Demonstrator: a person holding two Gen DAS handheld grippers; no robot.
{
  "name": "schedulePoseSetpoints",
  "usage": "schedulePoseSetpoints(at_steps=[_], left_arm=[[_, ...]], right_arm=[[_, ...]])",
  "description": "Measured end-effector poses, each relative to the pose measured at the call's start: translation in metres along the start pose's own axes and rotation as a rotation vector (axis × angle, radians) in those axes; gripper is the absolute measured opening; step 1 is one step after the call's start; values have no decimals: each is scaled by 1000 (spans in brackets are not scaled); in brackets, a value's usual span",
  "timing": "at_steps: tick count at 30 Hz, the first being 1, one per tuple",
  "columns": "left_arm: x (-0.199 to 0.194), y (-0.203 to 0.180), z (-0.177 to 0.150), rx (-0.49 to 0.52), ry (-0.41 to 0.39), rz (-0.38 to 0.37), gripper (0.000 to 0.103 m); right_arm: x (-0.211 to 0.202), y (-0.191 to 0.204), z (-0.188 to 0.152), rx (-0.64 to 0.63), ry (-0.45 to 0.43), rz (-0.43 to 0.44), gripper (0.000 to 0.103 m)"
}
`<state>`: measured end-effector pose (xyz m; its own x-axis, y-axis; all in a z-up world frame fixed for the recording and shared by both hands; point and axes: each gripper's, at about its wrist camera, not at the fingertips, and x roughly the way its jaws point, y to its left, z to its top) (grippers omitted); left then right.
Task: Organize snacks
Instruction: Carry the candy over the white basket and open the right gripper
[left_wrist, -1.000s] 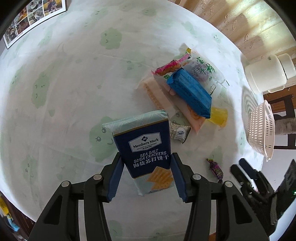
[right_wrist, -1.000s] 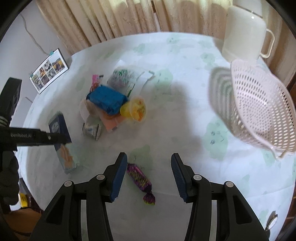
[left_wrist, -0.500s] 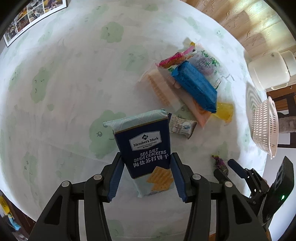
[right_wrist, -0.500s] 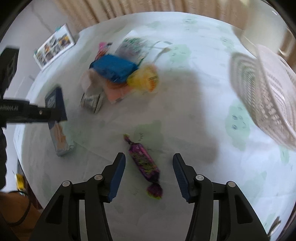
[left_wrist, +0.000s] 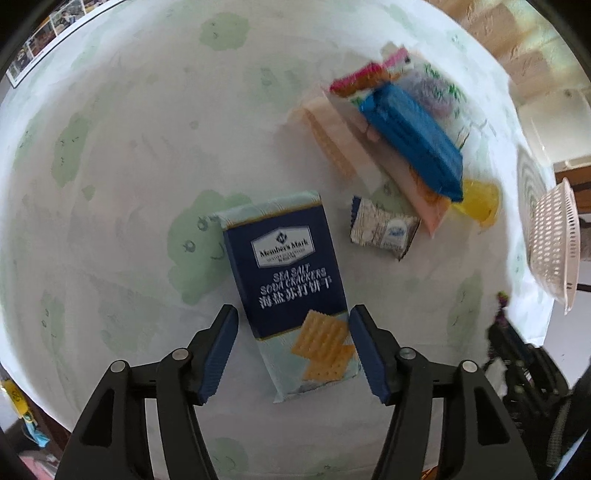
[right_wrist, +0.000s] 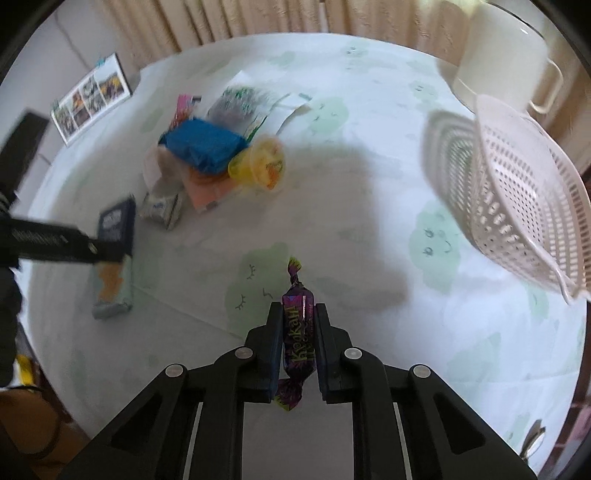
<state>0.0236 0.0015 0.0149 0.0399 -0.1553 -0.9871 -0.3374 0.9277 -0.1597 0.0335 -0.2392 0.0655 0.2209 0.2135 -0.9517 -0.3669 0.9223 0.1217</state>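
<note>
**Right wrist view: candy pinched, crackers lying loose**

Right wrist view shows the right gripper (right_wrist: 298, 345) pressed onto a purple wrapped candy (right_wrist: 297, 336), its twisted ends poking out past both fingertips. The left gripper (left_wrist: 293, 350) stands spread, its pads flanking but seemingly not gripping the sea salt soda crackers pack (left_wrist: 291, 284) flat on the tablecloth (left_wrist: 122, 177).

Risk, as it looks: the slick wrapper could slide from that narrow pinch on the way to the white basket (right_wrist: 524, 195), ahead and right of the fingers. Bare cloth lies between; the snack pile (right_wrist: 214, 151) sits ahead-left, well apart.
</note>
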Motion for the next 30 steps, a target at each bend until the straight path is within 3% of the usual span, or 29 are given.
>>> schedulePoseSetpoints(at_steps=[7,11,21,30], left_arm=[[8,-13,-5,23,0,66,64],[9,-23,-9,32,-19,113,51],[-15,-38,-10,44,-86,70,48],[-43,-72,-12,121,-164,25,48]], right_arm=[[-34,-14,5,59,-79,50,17],[-52,-20,13,79,-123,56,17],[-99,-59,30,172,-254,59,17],[-111,-116,46,291,-319,-39,17]])
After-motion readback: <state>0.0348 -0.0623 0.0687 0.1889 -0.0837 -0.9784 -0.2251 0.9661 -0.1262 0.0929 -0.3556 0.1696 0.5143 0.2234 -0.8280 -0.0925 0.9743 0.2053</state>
